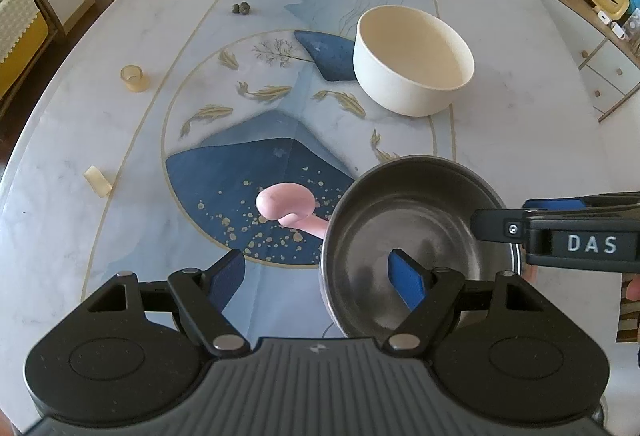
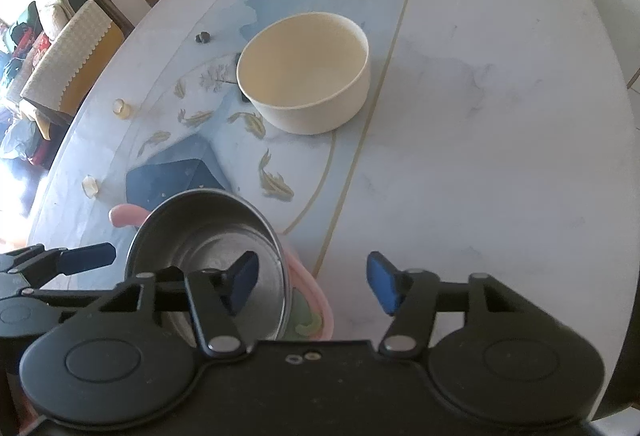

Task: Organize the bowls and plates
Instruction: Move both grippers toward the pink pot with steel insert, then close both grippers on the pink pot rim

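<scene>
both my tools straddle the steel bowl [image 1: 412,236] rim, left tool [image 1: 320,278] wide open, right tool [image 2: 314,286] half open, neither gripping, cream bowl [image 2: 306,72] straight ahead.

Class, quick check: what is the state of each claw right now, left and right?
Left claw: open, straddling the near rim of the steel bowl, gripping nothing.
Right claw: open, straddling the steel bowl's right rim, pads not yet pressing it.
</scene>
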Available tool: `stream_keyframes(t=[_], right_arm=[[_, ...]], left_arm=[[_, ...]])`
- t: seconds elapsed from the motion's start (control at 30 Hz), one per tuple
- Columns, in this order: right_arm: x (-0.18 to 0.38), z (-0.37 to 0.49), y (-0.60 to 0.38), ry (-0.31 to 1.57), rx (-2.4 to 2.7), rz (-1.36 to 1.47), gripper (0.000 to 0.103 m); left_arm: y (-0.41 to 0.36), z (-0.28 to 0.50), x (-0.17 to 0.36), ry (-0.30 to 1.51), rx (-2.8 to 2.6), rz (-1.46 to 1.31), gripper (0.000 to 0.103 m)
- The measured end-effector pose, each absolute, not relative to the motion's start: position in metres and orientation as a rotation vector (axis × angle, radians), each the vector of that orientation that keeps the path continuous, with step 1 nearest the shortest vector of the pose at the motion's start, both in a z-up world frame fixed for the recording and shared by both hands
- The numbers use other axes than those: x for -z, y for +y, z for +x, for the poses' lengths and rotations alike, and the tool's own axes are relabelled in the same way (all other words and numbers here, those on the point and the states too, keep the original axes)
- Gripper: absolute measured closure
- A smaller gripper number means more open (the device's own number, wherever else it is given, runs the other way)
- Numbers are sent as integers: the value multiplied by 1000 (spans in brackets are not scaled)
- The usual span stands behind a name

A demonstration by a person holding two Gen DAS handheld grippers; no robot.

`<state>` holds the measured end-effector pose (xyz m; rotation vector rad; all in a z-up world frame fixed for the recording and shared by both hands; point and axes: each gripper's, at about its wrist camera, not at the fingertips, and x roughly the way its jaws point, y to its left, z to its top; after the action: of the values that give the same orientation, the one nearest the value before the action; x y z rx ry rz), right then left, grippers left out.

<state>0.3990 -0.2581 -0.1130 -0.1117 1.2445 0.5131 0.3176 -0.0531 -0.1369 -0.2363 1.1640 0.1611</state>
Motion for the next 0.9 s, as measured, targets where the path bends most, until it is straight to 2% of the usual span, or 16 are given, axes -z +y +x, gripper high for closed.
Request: stream_keyframes(t=[0.13,0.2,0.27,0.33,0.5,0.53,0.6,0.67,0.9], right_arm=[[115,398,-255,1249,-525,-121,59],[117,399,-252,1250,-533,-121,61],[116,398,-250,1242,-538,-130,68],[116,398,-248,1237,-541,-141,72],[116,398,-245,1224,-542,-155,80],[116,397,-245,1222,-541,-157,85],[116,396,-244,1214,-541,-165,86],[115,393,-243,1201,-534,-175,86],[115,391,-247,1198,-508,-155,88]], left_arm=[[-54,320,139,1171,-152,-245,44],[-54,320,140,1173,-152,-246,47],[-55,320,141,1171,-150,-242,62],[-55,321,143,1180,-145,-251,69],[-56,318,146,1192,-142,-255,71],[-56,317,146,1194,-143,-258,72],[-55,315,148,1202,-142,-264,74],[-54,315,150,1215,-138,-277,81],[-57,311,152,1211,-129,-307,89]])
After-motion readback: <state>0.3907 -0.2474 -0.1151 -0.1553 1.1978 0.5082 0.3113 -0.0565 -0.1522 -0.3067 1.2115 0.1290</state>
